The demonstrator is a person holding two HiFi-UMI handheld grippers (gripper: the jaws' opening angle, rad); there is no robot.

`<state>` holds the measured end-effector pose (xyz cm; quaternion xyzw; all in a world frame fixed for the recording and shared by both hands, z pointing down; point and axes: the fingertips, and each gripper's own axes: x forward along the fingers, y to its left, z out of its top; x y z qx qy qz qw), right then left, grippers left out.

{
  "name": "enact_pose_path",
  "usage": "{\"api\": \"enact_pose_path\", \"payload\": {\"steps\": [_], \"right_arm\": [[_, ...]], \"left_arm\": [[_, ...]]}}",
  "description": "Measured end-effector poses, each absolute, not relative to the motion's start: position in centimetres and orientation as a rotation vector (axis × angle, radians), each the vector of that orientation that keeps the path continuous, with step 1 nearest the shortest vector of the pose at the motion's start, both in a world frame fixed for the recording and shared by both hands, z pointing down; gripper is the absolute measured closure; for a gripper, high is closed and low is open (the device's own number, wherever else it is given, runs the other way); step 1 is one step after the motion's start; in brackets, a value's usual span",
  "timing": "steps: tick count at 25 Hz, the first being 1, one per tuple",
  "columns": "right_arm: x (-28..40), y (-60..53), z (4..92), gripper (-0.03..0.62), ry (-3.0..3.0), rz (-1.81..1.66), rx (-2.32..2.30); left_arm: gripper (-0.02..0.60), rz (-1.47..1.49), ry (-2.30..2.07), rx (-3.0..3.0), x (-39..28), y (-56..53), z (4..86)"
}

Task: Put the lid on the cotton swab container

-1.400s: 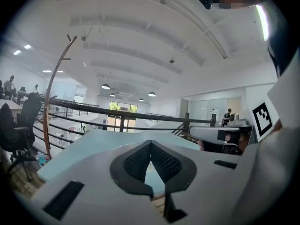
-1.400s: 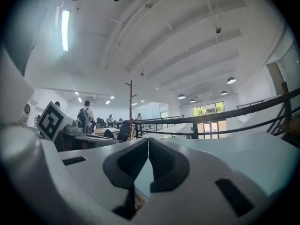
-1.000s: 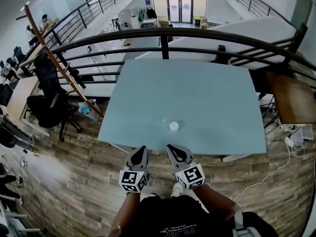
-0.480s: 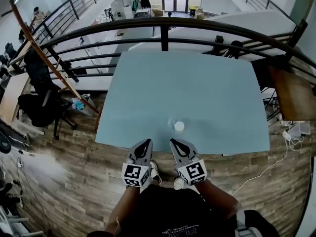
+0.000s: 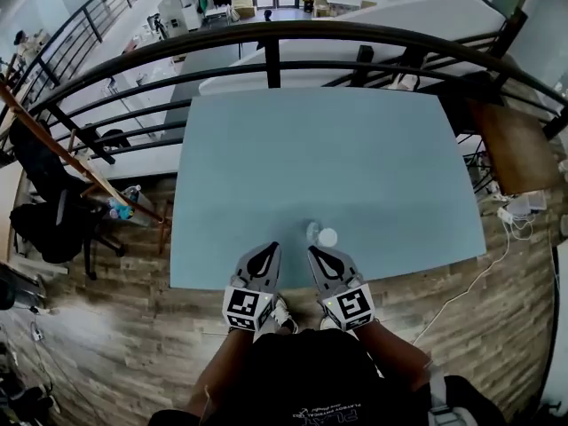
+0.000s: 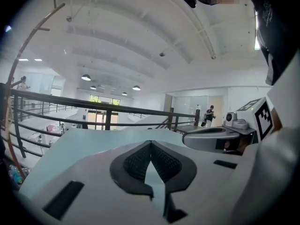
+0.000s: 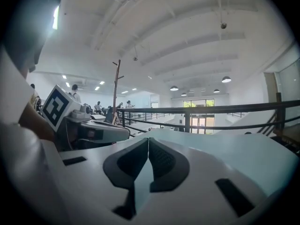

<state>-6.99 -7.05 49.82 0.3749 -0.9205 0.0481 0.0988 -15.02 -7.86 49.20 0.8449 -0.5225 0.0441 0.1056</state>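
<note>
Two small round pieces sit close together near the front edge of the light blue table [image 5: 302, 149]: a white one [image 5: 328, 237] and a clear one [image 5: 312, 230] touching its left side. Which is the lid is too small to tell. My left gripper [image 5: 271, 248] and right gripper [image 5: 313, 252] hover side by side over the table's front edge, just short of the pieces, with the right tip nearest them. Both are shut and empty: the left gripper view shows its jaws [image 6: 150, 143] meeting, and so does the right gripper view [image 7: 148, 139]. Neither gripper view shows the pieces.
A black railing [image 5: 266, 38] runs behind the table over a lower floor. A brown desk [image 5: 510, 145] stands to the right and a dark chair [image 5: 44, 211] to the left beside a leaning wooden pole [image 5: 80, 171]. Cables [image 5: 506, 229] lie on the wood floor.
The head view has moved closer over the table. Both grippers have come forward from over the floor to the table's front edge, nearer the two pieces. Their jaws stayed shut.
</note>
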Motion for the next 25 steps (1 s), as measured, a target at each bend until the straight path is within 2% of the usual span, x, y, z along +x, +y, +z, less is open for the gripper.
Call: {"api": "enact_pose_path", "payload": {"steps": [14, 25], "right_arm": [[-5.4, -9.5, 52.0, 0.574, -2.647, 0.144, 1.199], [-0.8, -10.2, 56.0, 0.574, -2.63, 0.206, 1.178]], "left_arm": [[0.572, 0.281, -1.406, 2.547, -13.0, -9.8, 53.8], [0.572, 0.285, -1.453, 2.443, -12.6, -9.5, 56.5]]}}
